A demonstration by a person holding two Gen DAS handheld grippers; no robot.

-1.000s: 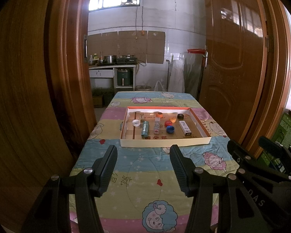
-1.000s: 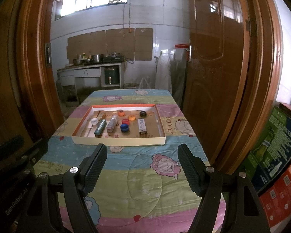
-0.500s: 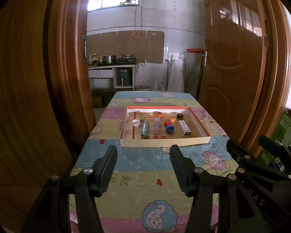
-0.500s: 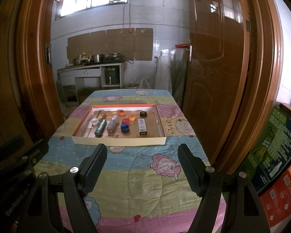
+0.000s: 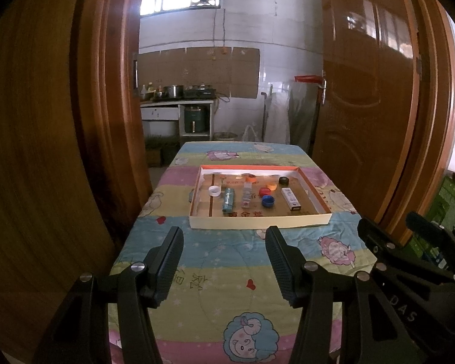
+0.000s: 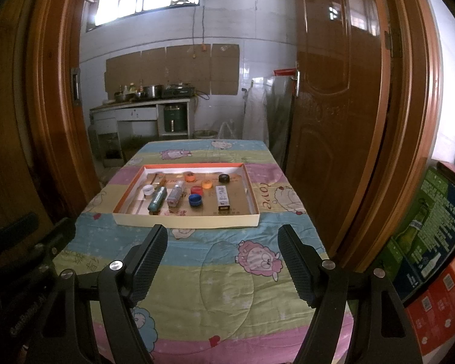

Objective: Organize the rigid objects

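Note:
A shallow cardboard tray [image 5: 259, 221] [image 6: 185, 220] sits mid-table. In it lie a white cap [image 5: 214, 190], a teal tube [image 5: 228, 200], a clear small bottle [image 5: 246, 195], red [image 5: 263, 190], blue [image 5: 268, 201], orange [image 5: 272, 186] and black [image 5: 283, 180] caps, and a white box [image 5: 291, 199]. My left gripper [image 5: 224, 238] is open and empty, above the table's near end. My right gripper [image 6: 222, 236] is open and empty, also short of the tray. Each gripper shows at the edge of the other's view.
The table wears a pastel cartoon quilt [image 6: 227, 273]. Wooden door frames stand close on both sides [image 5: 106, 106] [image 6: 364, 121]. Printed cartons [image 6: 433, 242] are stacked at the right. A kitchen counter [image 6: 142, 109] lies beyond the table.

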